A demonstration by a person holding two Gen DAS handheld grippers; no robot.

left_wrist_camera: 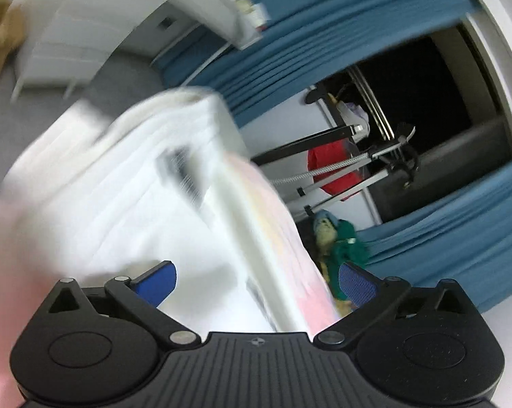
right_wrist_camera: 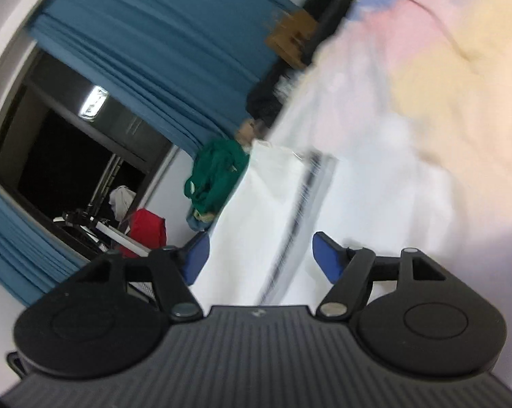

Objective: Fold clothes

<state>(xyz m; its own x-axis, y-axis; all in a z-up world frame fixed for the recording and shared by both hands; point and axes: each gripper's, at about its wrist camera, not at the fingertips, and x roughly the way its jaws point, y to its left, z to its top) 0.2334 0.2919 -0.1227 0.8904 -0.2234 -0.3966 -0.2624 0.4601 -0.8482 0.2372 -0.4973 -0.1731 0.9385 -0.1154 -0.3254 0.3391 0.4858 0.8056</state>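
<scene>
left gripper [left_wrist_camera: 256, 280]: jaws wide apart, holding nothing | right gripper [right_wrist_camera: 261, 260]: same | white garment [left_wrist_camera: 126, 183] lies blurred on pastel bedsheet [right_wrist_camera: 442, 68], just ahead of both tools | judged early: folds unreadable, no finished stack visible

blue curtains [right_wrist_camera: 147, 44] flank a dark window [right_wrist_camera: 69, 156] | red cloth [right_wrist_camera: 143, 231] hangs on a metal rack [left_wrist_camera: 340, 163] near the window | green cloth heap [right_wrist_camera: 218, 173] lies right of it | brown cardboard box [right_wrist_camera: 291, 37] far right | white shelf unit [left_wrist_camera: 62, 44], blurred
</scene>
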